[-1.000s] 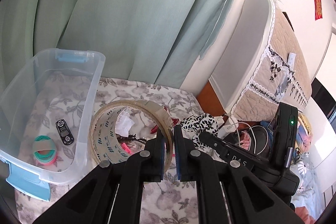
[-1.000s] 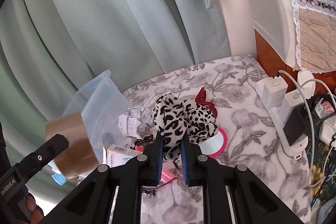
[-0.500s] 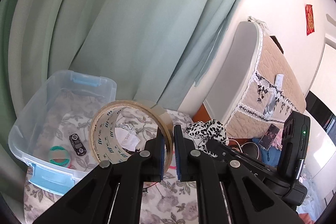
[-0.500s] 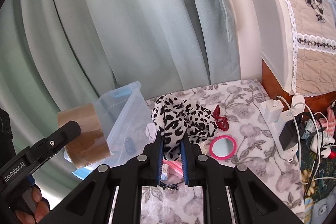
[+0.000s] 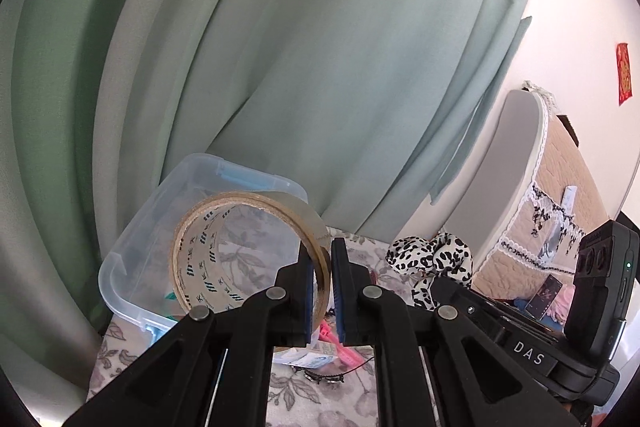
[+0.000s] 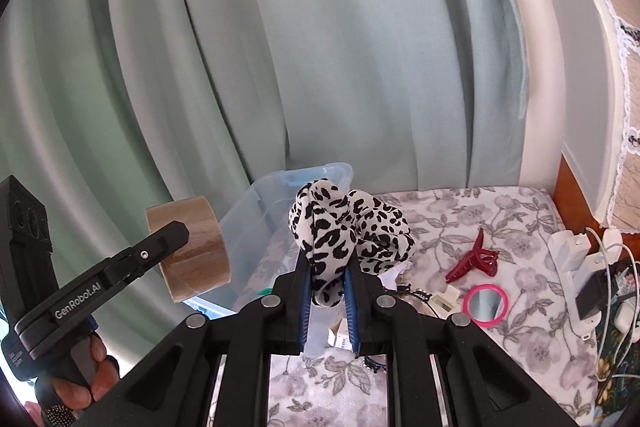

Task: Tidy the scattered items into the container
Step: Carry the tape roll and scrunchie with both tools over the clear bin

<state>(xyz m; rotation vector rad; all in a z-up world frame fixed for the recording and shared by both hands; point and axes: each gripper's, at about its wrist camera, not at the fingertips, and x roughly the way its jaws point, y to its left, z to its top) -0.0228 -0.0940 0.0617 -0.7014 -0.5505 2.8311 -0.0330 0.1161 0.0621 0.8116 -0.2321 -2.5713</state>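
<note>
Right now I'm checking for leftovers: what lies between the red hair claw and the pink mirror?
Nothing: bare floral cloth separates the hair claw from the mirror, in the right wrist view.

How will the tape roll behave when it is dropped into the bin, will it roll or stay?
The tape roll is a stiff ring, pinched by its wall in the left hand-held gripper, so it probably keeps its shape. Released on edge, it may roll until the bin wall stops it. It looks fairly full, so likely somewhat heavy for its size.
</note>
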